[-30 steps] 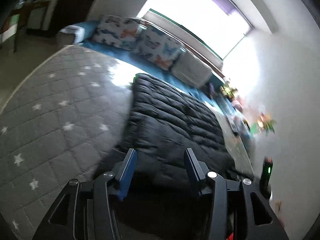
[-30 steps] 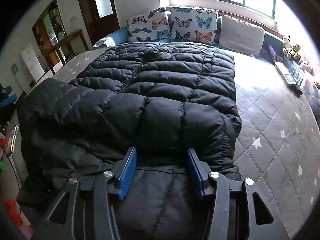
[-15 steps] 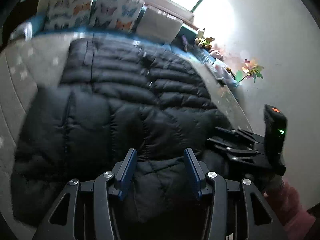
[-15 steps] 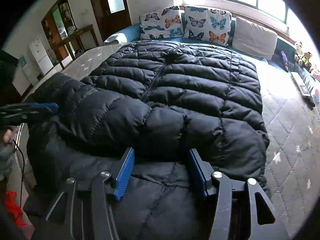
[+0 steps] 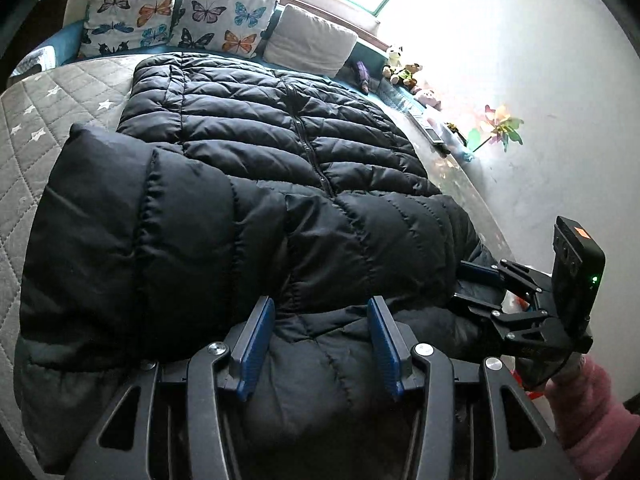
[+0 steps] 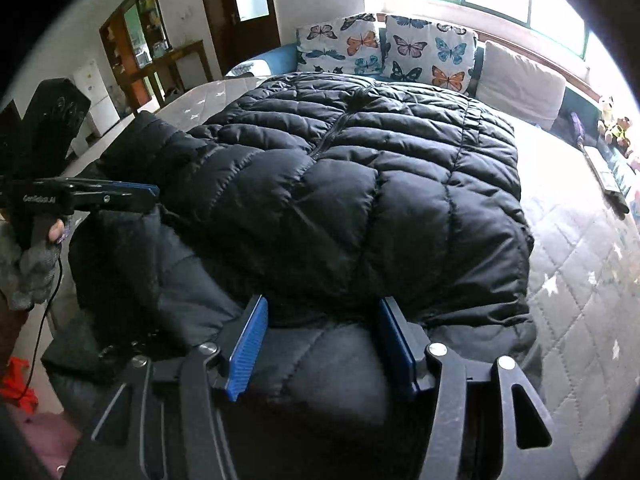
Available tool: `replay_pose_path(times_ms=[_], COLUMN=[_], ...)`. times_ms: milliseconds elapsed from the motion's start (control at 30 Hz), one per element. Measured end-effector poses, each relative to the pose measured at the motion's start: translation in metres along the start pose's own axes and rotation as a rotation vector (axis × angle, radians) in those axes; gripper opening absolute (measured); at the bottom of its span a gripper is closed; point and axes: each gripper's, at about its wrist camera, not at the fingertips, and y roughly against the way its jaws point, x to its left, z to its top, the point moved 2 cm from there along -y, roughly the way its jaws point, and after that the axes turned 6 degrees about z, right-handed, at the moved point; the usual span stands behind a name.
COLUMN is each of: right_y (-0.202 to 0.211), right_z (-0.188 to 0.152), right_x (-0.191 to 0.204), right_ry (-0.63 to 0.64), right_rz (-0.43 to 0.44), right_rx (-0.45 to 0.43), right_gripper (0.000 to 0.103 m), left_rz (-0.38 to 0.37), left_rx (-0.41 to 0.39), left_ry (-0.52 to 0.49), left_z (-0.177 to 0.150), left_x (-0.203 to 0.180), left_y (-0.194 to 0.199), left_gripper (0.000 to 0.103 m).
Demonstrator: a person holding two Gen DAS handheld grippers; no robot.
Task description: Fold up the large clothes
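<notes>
A puffy black quilted down jacket [image 5: 256, 184] lies spread on the grey star-quilted mattress [image 6: 580, 264] — zip up, hem toward the butterfly-print cushions [image 6: 384, 46]. The left gripper [image 5: 320, 316] and right gripper [image 6: 320, 320] hover over its near end — fingers spread apart, holding nothing.

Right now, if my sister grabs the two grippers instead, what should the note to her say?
Left gripper: open, over the near edge of the black puffer jacket, nothing pinched.
Right gripper: open too, over the same near edge, further to the right.
The jacket lies on the grey star-quilted mattress, collar end towards the butterfly pillows.
Done: both sleeves look folded in across the front.
Left: grab the near end with both grippers and probably fold it up towards the pillows.
</notes>
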Motion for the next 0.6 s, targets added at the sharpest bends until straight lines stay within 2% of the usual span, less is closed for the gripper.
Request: replay_pose_path(times_ms=[167,333,500,600], right_y=[-0.004,-0.001,0.000,0.004], right_z=[-0.008,-0.010,-0.013,-0.005], right_x=[0.010,0.009,0.014,0.014], right_ry=[0.065,0.066,0.098,0.077], right_rz=[-0.041,-0.032,-0.063,-0.059], right_rx=[-0.052,-0.082,-0.061,-0.023], right_gripper=[0.067,0.067,0.067,0.068], left_rz=[0.008,-0.008,0.005,0.006], left_rx=[0.000,0.001,-0.039,-0.029], left_ry=[-0.009,-0.009,-0.033,-0.016], left_z=[-0.003,-0.002,-0.008,-0.006], left_x=[0.001,0.003,0.003,0.003], left_y=[-0.005,-0.006,-0.003,0.005], left_gripper=[0.052,0.052,0.049,0.049])
